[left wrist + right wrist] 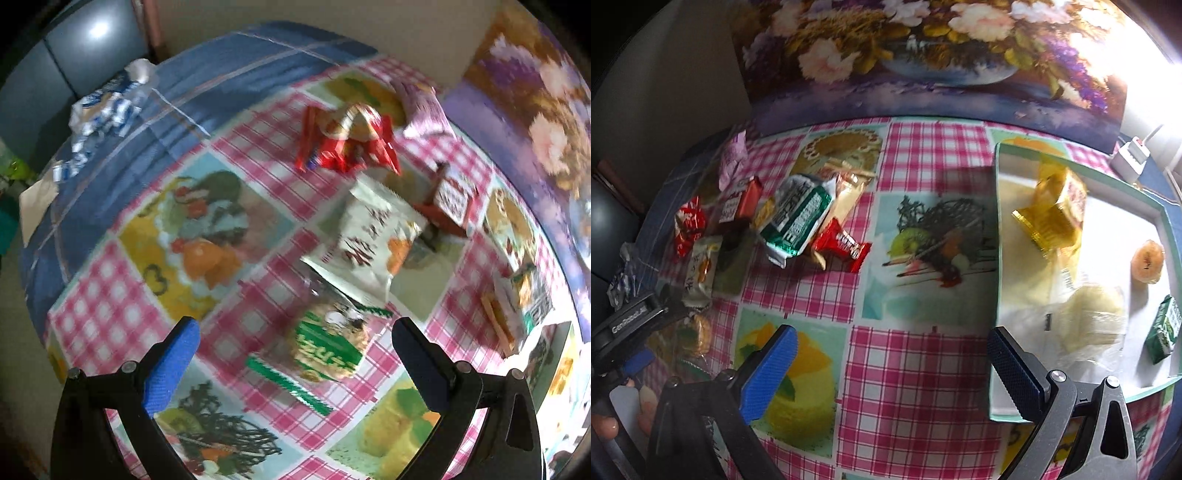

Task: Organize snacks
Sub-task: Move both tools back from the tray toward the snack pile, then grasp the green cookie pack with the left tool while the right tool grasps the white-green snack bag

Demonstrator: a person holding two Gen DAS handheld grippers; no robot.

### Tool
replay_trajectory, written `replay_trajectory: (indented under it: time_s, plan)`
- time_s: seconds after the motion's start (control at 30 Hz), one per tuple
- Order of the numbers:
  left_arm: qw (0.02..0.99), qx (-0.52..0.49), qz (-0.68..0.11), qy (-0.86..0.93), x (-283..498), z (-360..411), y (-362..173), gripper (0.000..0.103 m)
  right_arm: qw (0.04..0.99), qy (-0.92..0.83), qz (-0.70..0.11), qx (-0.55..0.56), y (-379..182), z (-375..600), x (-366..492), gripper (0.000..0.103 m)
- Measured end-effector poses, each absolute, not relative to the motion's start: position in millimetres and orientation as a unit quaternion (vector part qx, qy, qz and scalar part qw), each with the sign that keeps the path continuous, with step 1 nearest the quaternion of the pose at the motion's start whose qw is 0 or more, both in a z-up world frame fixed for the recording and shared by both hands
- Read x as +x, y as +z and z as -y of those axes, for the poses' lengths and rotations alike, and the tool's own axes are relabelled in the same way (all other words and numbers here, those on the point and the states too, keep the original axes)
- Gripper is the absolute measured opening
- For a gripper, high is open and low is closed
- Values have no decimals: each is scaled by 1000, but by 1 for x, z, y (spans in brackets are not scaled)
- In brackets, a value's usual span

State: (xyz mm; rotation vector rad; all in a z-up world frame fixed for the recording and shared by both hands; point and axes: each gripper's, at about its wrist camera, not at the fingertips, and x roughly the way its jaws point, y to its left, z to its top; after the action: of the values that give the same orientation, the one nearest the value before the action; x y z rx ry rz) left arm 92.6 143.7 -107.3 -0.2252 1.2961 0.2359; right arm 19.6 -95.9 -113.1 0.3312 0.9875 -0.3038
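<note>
My left gripper (295, 336) is open and empty, just above a clear-and-green cracker packet (328, 350) that lies between its fingers. Beyond it lie a white snack bag (369, 236), a red wrapper (351, 144) and a small red-white box (452, 197). My right gripper (892, 347) is open and empty over the checked tablecloth. A white tray (1004, 229) at the right holds a yellow packet (1052, 214), a clear-wrapped cake (1089, 314), an orange sweet (1148, 261) and a green packet (1165, 328). A green-white packet (798, 218) and a red bar (846, 245) lie in a pile at the left.
A flower painting (923, 59) stands along the table's back edge. A white power strip (1130, 155) lies behind the tray. Crumpled blue-white wrappers (107, 107) lie on the blue cloth at the far left. The left gripper body (631, 321) shows at the lower left of the right wrist view.
</note>
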Motion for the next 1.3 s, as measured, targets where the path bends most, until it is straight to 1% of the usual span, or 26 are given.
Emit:
replay_trajectory:
  time_s: [0.17,0.33,0.63,0.73,0.83,0.9,1.0,1.1,1.3]
  plan:
    - [774,-69,-622,94,96,-131,-126,103,853,-146,-478,154,-119,95,22,103]
    - [772,-45,-627,92,100,-121,-134,103,852,-143,-481,150,-121,94,24,103]
    - [776,-43,-626,71,105,-118,-144,102,854,-142,-476,155,-120,97,32,103]
    - [779,-39,-623,59,108,-113,-141,96,856,-138,-471,160,-117,99,37,103]
    - [785,-35,-616,53,110,-109,-136,81,859,-134,-467,162,-113,99,45,103]
    - [789,-32,-612,48,112,-107,-128,64,859,-131,-468,160,-110,98,52,103]
    - [790,-29,-610,46,114,-105,-122,60,860,-126,-469,158,-103,96,64,103]
    - [792,-28,-609,42,116,-102,-121,59,861,-124,-466,162,-94,94,78,103]
    - [793,-38,-607,39,114,-107,-120,58,862,-138,-463,152,-87,83,108,103]
